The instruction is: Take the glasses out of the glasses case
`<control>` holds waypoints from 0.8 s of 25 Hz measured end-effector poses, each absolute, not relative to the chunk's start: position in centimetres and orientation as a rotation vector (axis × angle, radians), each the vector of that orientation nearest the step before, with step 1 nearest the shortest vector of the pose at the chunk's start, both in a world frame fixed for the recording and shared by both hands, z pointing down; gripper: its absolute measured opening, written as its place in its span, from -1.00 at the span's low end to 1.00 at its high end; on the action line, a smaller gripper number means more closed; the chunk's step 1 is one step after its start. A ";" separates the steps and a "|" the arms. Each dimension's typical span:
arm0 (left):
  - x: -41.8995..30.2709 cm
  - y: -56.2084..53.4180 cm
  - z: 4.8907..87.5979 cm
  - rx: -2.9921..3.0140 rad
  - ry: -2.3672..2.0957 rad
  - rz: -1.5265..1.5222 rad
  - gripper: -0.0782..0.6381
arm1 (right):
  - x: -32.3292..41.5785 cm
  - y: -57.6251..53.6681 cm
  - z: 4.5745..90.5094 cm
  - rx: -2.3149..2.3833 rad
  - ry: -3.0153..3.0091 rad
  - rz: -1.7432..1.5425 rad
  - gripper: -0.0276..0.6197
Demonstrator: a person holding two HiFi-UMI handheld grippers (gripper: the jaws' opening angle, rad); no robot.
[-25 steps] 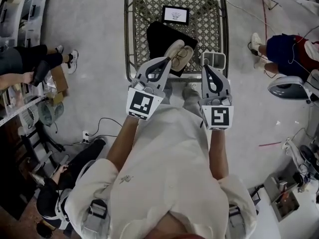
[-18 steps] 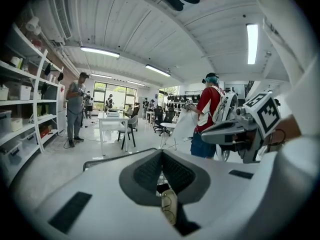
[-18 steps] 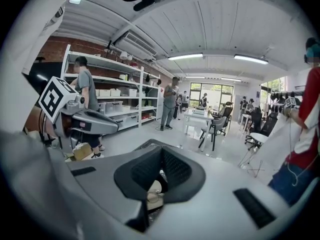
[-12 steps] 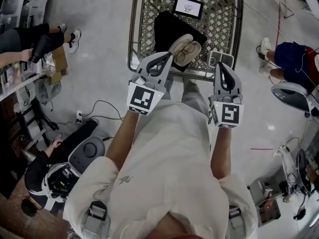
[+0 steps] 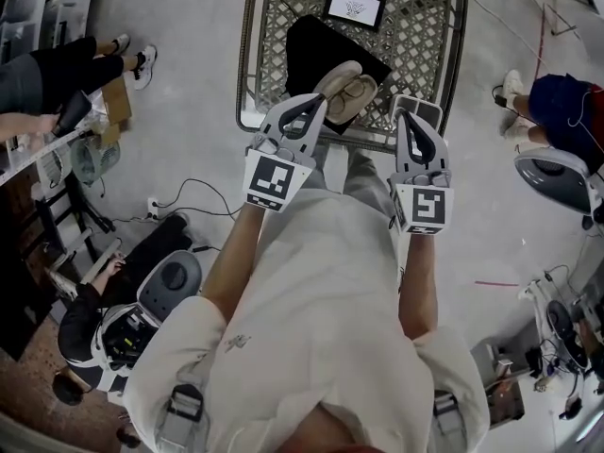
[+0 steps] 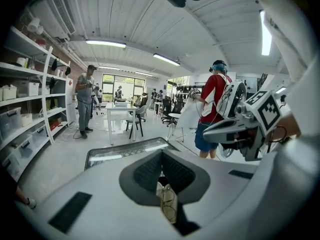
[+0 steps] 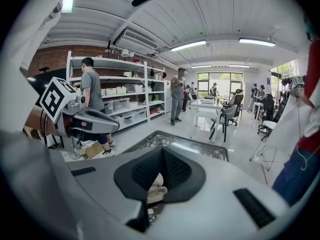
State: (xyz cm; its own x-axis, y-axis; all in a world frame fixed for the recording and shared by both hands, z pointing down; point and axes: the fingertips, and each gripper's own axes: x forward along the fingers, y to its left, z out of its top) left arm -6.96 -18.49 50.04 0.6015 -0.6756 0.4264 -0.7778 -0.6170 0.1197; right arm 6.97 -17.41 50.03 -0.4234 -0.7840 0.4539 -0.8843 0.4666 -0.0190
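The thin-rimmed glasses (image 6: 169, 207) lie inside the open beige oval glasses case (image 5: 343, 87), whose two padded halves sit side by side; in the left gripper view one lens shows against the pale lining just below the jaws. Under the case is a black cloth (image 5: 310, 49), tilted at an angle, and under that the metal-framed wire-mesh table (image 5: 272, 25). The left gripper (image 5: 318, 101), grey with a black-and-white marker cube, points at the case's near left end, its tip at the edge of the case; whether it touches cannot be told. Its ribbed black pads (image 6: 150, 170) are pressed together with nothing between them. The right gripper (image 5: 405, 113), of the same build, is just to the right of the case and apart from it, and its jaws are likewise closed on nothing; its own view shows the case (image 7: 153, 184) beyond the closed pads (image 7: 176, 170). A small white box (image 5: 427, 110) stands at the right of the case, partly hidden by the right gripper. Beyond the case, at the far end of the cloth, lies a small black-framed screen (image 5: 354, 6) with a white face. Well to the right of the case a seated person in a dark blue top (image 5: 559, 102) is on the pale floor, and well to the left are another person's black-trousered legs (image 5: 52, 75). In the left gripper view a person in a red shirt (image 6: 214, 98) stands behind the table.
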 end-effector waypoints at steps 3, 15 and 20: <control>-6.1 -18.6 51.1 2.531 -1.163 0.512 -0.74 | 7.2 -17.3 51.1 1.385 -2.336 0.385 -0.90; -5.1 -17.9 57.6 2.457 -1.115 0.684 -0.74 | 6.9 -15.6 55.8 1.300 -2.318 0.496 -0.90; -5.1 -17.6 59.9 2.438 -1.082 0.751 -0.74 | 6.1 -15.2 56.8 1.258 -2.319 0.515 -0.90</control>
